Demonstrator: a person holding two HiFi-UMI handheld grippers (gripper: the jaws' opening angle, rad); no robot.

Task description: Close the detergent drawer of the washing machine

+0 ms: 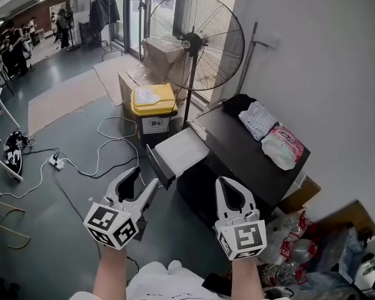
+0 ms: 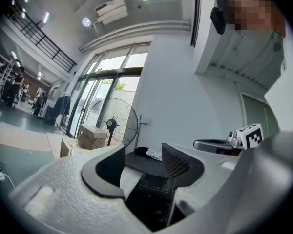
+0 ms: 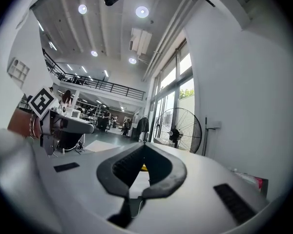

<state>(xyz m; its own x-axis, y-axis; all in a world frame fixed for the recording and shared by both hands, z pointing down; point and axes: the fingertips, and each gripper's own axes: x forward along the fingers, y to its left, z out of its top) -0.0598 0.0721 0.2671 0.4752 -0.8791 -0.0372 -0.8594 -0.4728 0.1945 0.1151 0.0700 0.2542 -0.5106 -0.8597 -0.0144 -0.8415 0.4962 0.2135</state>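
Note:
A black washing machine [image 1: 237, 152] stands against the white wall. Its detergent drawer [image 1: 182, 150] is pulled out toward me, its white inside facing up and its dark front panel [image 1: 159, 167] at the near end. My left gripper [image 1: 147, 177] is open, nothing between its jaws, its tips just short of that front panel. In the left gripper view the machine [image 2: 151, 184] and the white drawer [image 2: 129, 177] show between the open left gripper [image 2: 144, 161]. My right gripper [image 1: 227, 183] is shut and empty in front of the machine's face; the right gripper [image 3: 142, 147] shows its tips together.
A white bag [image 1: 258, 119], a pink pack [image 1: 281, 145] and a black cloth [image 1: 237, 102] lie on the machine's top. A pedestal fan [image 1: 197, 42], a yellow-lidded bin [image 1: 154, 108] and cardboard boxes stand behind. Cables [image 1: 106, 145] cross the floor; bottles and bags [image 1: 300, 249] crowd the right.

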